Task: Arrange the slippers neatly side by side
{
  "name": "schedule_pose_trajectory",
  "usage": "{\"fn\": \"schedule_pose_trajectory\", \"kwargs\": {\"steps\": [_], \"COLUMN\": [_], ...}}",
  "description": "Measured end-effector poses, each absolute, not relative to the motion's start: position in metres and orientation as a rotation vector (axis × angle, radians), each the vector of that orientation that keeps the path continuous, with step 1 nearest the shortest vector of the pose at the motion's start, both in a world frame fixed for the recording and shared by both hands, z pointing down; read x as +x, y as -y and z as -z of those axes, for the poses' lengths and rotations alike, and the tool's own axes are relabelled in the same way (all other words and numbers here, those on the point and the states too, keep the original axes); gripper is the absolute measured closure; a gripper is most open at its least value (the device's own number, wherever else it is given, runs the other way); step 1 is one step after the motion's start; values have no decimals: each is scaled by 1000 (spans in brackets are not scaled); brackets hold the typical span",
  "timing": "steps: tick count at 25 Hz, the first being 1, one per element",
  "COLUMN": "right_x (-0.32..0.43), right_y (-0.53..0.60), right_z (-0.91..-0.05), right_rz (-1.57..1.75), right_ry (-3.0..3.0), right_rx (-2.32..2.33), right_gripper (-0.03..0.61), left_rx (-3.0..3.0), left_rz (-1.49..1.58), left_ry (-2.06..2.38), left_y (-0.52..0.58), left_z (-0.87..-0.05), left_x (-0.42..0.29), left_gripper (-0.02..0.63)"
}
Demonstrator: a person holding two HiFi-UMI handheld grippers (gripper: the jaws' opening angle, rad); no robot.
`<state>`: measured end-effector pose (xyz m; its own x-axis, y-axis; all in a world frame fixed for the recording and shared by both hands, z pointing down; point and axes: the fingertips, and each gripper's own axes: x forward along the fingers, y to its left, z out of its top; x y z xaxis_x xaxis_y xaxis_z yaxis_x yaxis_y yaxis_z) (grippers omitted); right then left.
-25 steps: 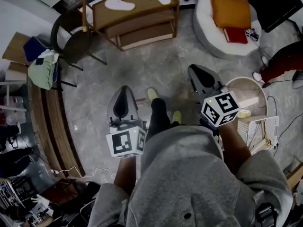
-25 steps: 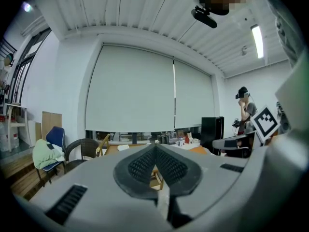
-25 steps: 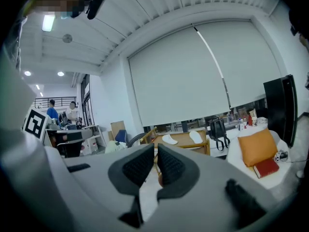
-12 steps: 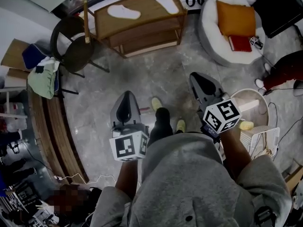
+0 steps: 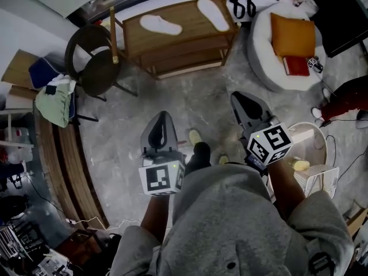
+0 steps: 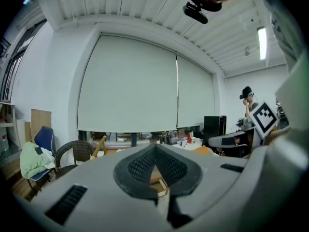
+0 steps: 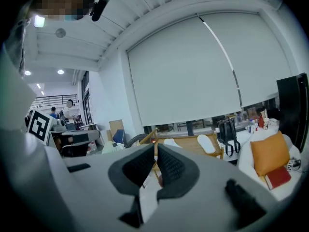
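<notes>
Two white slippers lie apart on top of a low wooden shelf (image 5: 138,36): the left slipper (image 5: 161,25) lies crosswise and the right slipper (image 5: 213,14) points away. Both show in the right gripper view too, left slipper (image 7: 172,142) and right slipper (image 7: 206,144). My left gripper (image 5: 163,117) and right gripper (image 5: 238,100) are held over the grey floor, well short of the shelf. The left gripper (image 6: 154,149) is shut and empty. The right gripper (image 7: 155,149) has its jaws together with nothing between them.
A dark round chair (image 5: 95,62) stands left of the shelf. A white round cushion seat (image 5: 261,45) with an orange pillow (image 5: 293,35) and a red book (image 5: 296,65) is at the right. A round bin (image 5: 319,137) and a white basket (image 5: 316,177) stand near my right arm.
The shelf and slippers have drifted lower and to the right in the head view, so they are nearer. Both grippers stay held out front, jaws unchanged.
</notes>
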<state>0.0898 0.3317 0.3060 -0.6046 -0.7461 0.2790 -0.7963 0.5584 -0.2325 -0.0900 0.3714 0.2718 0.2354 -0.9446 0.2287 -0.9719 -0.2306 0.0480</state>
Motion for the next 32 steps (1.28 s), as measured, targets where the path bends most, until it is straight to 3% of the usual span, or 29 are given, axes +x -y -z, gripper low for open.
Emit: {"fn": "schedule_pose_trajectory", "kwargs": {"steps": [32], "right_x": [7], "right_y": [-254], "right_z": [-293], "right_rz": [-397], "right_ry": [2618], "right_rx": [1388], "right_gripper": [541], "left_rx": [2416], "left_rz": [-155], "left_ry": [1692], "left_y": [-291], "left_z": [-274], "left_x": [-154], "left_gripper": [600]}}
